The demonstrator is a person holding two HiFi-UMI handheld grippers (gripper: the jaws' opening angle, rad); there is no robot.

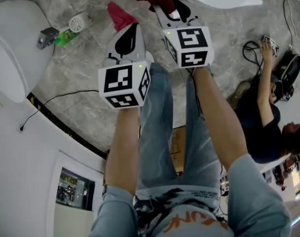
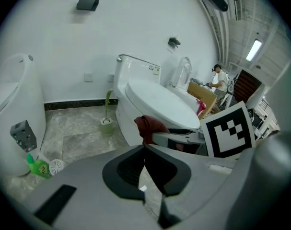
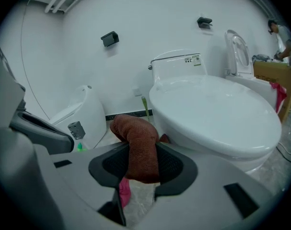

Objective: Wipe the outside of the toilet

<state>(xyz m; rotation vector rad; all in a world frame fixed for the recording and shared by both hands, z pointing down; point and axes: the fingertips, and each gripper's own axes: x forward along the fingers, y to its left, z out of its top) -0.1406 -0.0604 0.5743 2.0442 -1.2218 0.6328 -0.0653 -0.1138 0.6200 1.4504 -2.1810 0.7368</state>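
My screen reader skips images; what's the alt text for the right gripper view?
The right gripper clamps a brown cloth in its jaws, close to a white toilet with its lid down. A white fixture stands further left.

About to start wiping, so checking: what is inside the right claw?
A brown cloth is pinched inside the right claw, its end bunched above. What lies behind the cloth is covered; pink fabric peeks below.
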